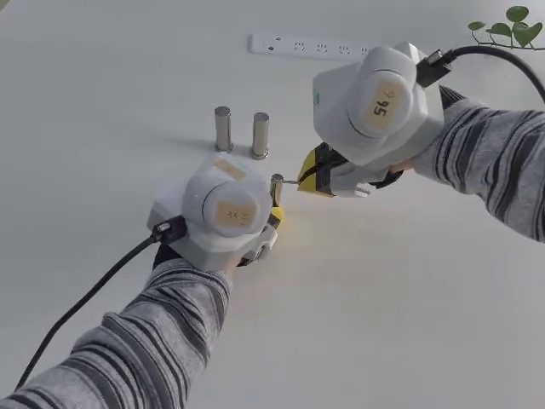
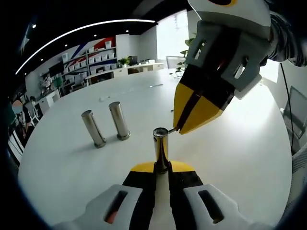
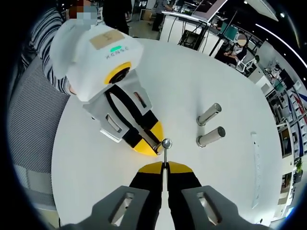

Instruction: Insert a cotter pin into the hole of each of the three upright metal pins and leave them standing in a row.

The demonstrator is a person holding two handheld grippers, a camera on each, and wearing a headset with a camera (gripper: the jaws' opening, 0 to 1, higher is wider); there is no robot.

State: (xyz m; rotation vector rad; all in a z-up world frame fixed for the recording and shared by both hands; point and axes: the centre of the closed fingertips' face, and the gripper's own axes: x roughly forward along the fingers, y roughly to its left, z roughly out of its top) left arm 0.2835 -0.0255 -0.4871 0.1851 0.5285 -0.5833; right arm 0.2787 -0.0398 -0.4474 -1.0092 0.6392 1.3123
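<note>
My left gripper (image 2: 161, 167) is shut on the lower part of an upright metal pin (image 2: 160, 143), which stands on the white table. My right gripper (image 3: 164, 167) is shut on a thin cotter pin (image 3: 165, 155). The cotter pin's tip sits at the top of the held metal pin (image 3: 166, 143). From the head view, the cotter pin (image 1: 290, 181) bridges the right gripper (image 1: 308, 177) and the held pin (image 1: 276, 187), with the left gripper (image 1: 274, 213) below. Two more metal pins (image 1: 223, 128) (image 1: 260, 135) stand upright side by side just beyond.
A white power strip (image 1: 311, 45) lies at the far side of the table (image 1: 383, 307). Plant leaves (image 1: 507, 30) show at the top right corner. A black cable (image 1: 85, 298) trails from the left gripper toward the near left. Shelves and desks fill the room behind.
</note>
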